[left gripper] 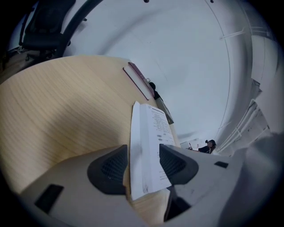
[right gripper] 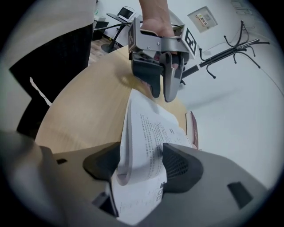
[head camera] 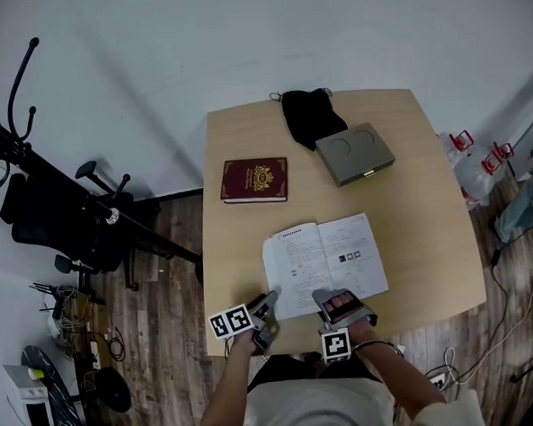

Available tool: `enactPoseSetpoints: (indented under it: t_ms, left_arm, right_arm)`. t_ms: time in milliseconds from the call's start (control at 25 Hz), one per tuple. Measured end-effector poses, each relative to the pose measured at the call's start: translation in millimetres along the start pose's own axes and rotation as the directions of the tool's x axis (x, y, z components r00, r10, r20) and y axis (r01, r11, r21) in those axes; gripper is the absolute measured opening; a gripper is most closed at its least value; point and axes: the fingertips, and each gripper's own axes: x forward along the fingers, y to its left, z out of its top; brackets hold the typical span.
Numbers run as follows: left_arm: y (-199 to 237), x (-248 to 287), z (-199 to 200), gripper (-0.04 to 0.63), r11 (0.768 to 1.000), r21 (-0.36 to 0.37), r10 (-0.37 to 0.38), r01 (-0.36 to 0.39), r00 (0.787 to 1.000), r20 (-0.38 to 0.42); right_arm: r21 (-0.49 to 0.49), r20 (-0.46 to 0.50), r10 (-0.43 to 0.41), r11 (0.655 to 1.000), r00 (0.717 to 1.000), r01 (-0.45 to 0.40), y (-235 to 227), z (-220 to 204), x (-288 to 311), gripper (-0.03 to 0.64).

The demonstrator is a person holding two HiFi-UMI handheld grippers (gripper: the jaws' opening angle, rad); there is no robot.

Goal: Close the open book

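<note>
The open book [head camera: 323, 260] lies with white printed pages up on the wooden table [head camera: 430, 243], near its front edge. My left gripper [head camera: 270, 299] is at the book's near left corner. In the left gripper view that corner [left gripper: 151, 133] sits deep between the two pads, which close on it. My right gripper [head camera: 330, 298] is at the near edge of the right-hand pages. In the right gripper view a curled bunch of pages [right gripper: 151, 128] stands up between its pads, which are shut on it. The left gripper [right gripper: 162, 95] shows beyond, at the book's far corner.
A closed dark red book [head camera: 255, 179] lies farther back on the table. A grey box [head camera: 354, 154] and a black cloth pouch [head camera: 310, 115] sit at the far edge. A black office chair [head camera: 60, 220] and a stand are on the floor to the left.
</note>
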Motion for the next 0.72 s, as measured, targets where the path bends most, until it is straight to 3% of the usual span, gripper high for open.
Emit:
enactPoseSetpoints:
  t_ms: [120,360,600,720]
  left_arm:
    - [2.5,-8.2,-2.4,0.213,1.000,-0.027,-0.011,0.011,1.000,0.025]
    - [5.0,-16.8,-2.2,0.215,0.998,-0.055,-0.030,0.031,0.999,0.031]
    - [3.3,-13.9,-7.5,0.218,0.990,-0.116,-0.072,0.076,0.997,0.034]
    - [-6.9,-7.8,-7.2,0.227,0.978,-0.159,-0.128,0.134,0.991,0.048]
  right_arm:
    - [-0.004,-0.010,-0.026,1.000,1.000,0.026,5.3,2.3,-2.7,0.287]
    - [0.092,-0.025,-0.092,0.991,0.995,0.094,16.3,2.0,-9.7,0.128]
    - [0.244,-0.023,-0.177,0.954,0.984,0.177,3.8,-0.6,-26.4,0.067]
    - [0.281,-0.031,-0.191,0.940,0.981,0.192,-0.1,-3.6,-31.2,0.060]
